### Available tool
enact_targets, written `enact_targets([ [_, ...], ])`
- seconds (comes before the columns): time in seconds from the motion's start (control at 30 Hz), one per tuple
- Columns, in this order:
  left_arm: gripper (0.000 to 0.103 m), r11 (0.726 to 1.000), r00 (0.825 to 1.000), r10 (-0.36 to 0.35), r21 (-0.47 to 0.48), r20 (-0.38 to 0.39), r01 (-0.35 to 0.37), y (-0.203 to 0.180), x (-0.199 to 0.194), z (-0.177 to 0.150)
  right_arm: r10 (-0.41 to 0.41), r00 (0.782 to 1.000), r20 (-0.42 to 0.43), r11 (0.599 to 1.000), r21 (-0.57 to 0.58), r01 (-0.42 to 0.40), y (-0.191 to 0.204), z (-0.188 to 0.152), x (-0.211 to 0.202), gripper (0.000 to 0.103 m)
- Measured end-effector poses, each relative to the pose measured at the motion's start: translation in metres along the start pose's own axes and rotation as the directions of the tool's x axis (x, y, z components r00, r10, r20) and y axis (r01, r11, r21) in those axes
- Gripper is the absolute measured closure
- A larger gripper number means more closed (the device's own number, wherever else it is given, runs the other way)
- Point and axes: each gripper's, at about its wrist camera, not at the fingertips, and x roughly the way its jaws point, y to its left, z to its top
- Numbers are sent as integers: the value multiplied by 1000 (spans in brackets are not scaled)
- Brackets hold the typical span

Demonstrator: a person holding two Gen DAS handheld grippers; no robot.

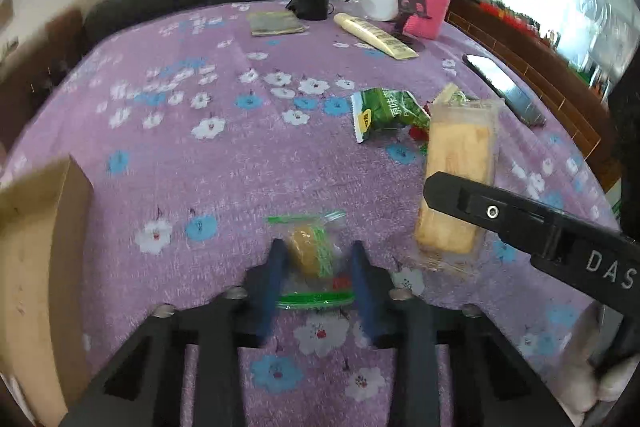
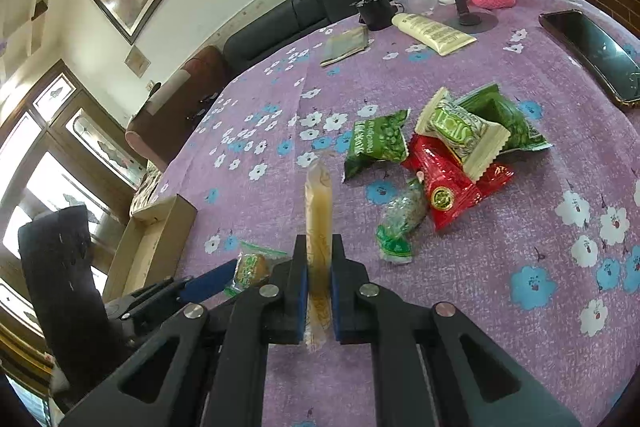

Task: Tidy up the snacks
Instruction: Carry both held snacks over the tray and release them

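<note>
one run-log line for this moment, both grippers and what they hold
left gripper: around small cake pack, grip unclear | right gripper: shut on biscuit pack, held up | box: left | loose snacks: on cloth

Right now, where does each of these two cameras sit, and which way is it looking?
Left wrist: on the left gripper, facing down its fingers at a small clear-wrapped yellow cake between them; the right gripper's black arm shows.
Right wrist: on the right gripper, whose fingers clamp a long clear-wrapped biscuit pack; a dark sleeve shows.
Shared: purple flowered tablecloth, cardboard box, both snacks.
</note>
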Motion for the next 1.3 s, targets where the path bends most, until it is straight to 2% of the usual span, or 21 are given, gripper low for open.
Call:
enact_targets([
  [0.07, 82, 1000, 1000, -16, -10, 2, 16, 1, -4, 1, 4, 1000, 0, 1000, 0, -4, 0, 0, 0, 95],
  [0.17, 83, 999, 1000, -20, -35, 21, 20, 7, -14, 0, 11, 1000, 0, 1000, -5, -11, 1, 1, -1, 95],
  [0.3, 83, 993, 997, -56, -103, 62, 62, 27, -35, -5, 14, 1000, -4, 1000, -15, -14, 5, -1, 0, 95],
  [0.43, 83, 977, 989, -79, -189, 122, 102, 55, -73, -10, 33, 999, -16, 999, -31, -33, 19, -2, -3, 95],
  [0.53, 82, 976, 985, -10, -213, 174, 48, 81, -112, -15, 98, 994, -46, 993, -67, -101, 46, -4, -8, 94],
  [0.63, 82, 967, 979, 65, -253, 195, -14, 114, -138, -27, 164, 983, -84, 979, -112, -173, 85, -6, -6, 94],
  [0.77, 82, 929, 974, 165, -356, 158, -99, 175, -151, -55, 231, 958, -171, 954, -153, -257, 140, -16, 14, 94],
  [0.87, 82, 900, 970, 212, -412, 120, -145, 210, -148, -74, 240, 941, -237, 940, -186, -287, 179, -30, 38, 94],
  [1.0, 81, 874, 970, 227, -457, 83, -165, 239, -141, -90, 220, 923, -315, 932, -211, -294, 219, -50, 73, 94],
  [1.2, 79, 866, 979, 180, -488, 98, -110, 257, -143, -103, 208, 901, -382, 928, -216, -305, 251, -66, 109, 94],
  [1.23, 77, 866, 979, 174, -490, 103, -102, 258, -142, -103, 205, 898, -389, 926, -219, -307, 256, -68, 113, 94],
  [1.3, 62, 861, 980, 156, -503, 120, -75, 261, -149, -107, 190, 897, -400, 925, -232, -300, 261, -70, 121, 93],
])
